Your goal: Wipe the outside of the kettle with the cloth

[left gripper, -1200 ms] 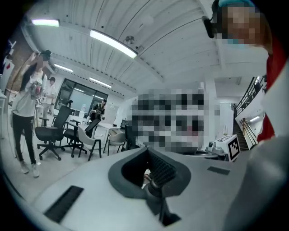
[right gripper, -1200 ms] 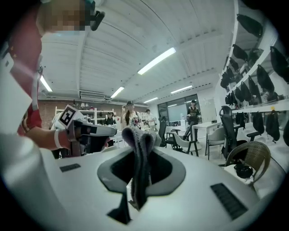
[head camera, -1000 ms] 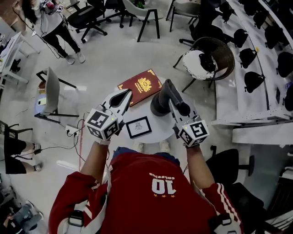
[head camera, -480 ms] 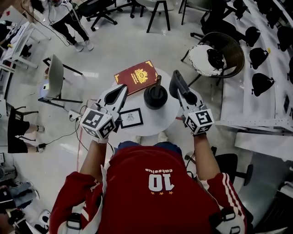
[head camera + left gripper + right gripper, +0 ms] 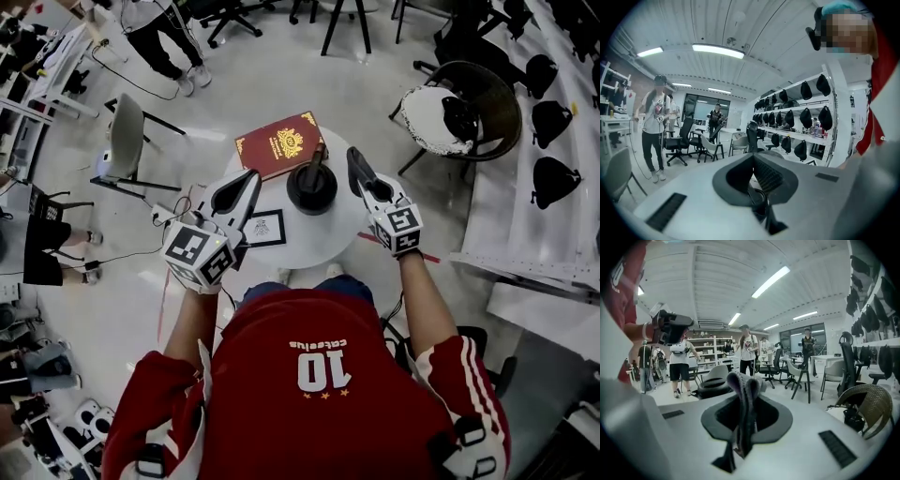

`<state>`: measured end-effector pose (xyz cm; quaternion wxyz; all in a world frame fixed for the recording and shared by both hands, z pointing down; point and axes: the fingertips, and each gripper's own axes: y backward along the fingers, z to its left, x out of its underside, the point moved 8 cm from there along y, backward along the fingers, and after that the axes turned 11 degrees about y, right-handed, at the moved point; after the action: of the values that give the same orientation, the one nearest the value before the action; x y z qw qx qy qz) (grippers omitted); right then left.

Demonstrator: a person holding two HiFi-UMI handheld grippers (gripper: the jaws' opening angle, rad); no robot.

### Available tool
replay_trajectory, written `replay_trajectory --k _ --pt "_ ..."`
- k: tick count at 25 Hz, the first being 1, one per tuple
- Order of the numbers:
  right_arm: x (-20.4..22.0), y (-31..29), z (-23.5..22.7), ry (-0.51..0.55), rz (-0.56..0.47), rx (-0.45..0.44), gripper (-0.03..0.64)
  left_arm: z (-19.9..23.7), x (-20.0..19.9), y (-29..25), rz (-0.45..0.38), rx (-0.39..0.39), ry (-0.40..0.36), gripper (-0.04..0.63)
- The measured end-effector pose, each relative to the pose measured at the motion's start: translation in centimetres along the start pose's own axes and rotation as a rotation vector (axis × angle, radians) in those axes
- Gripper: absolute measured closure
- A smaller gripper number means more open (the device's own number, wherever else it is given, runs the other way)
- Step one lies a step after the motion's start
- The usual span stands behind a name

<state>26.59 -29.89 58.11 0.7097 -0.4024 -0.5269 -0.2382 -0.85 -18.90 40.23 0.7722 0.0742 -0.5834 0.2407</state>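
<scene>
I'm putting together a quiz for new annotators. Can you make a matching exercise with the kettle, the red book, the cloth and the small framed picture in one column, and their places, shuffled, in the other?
Things:
1. kettle
2. red book
3. cloth
4. framed picture

Places:
A. pinched between the jaws of the right gripper
B. about the middle of the round table
C. near-left part of the table, on the person's side
D. far-left part of the table, away from the person

Pairs: 1-B, 2-D, 3-A, 4-C
</scene>
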Motion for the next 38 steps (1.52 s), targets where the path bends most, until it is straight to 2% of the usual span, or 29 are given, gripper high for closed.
replay_trajectory --k 8,15,21,28,38 --pt "5.4 -5.3 -0.9 0.003 0.068 -0.13 0.563 -0.8 1.7 0.9 -0.005 -0.113 0.016 0.588" --pt "7.8 -8.4 -0.4 0.006 0.093 -0.225 0.564 -1.3 2.7 2.2 -0.012 -0.195 0.035 0.588" --pt "9.4 -9.8 -0.2 -0.011 0.093 -0.269 0.565 -2.0 3.4 3.2 -0.005 -0.246 0.054 0.588" --pt "9.8 -9.6 0.4 -0.026 0.085 -0.319 0.565 -1.8 3.7 3.9 0.012 -0.261 0.037 0.588" --pt "10.7 -7.9 1.4 -0.048 0.1 -0.328 0.565 -1.9 3.8 3.7 0.014 -0.233 0.023 0.588"
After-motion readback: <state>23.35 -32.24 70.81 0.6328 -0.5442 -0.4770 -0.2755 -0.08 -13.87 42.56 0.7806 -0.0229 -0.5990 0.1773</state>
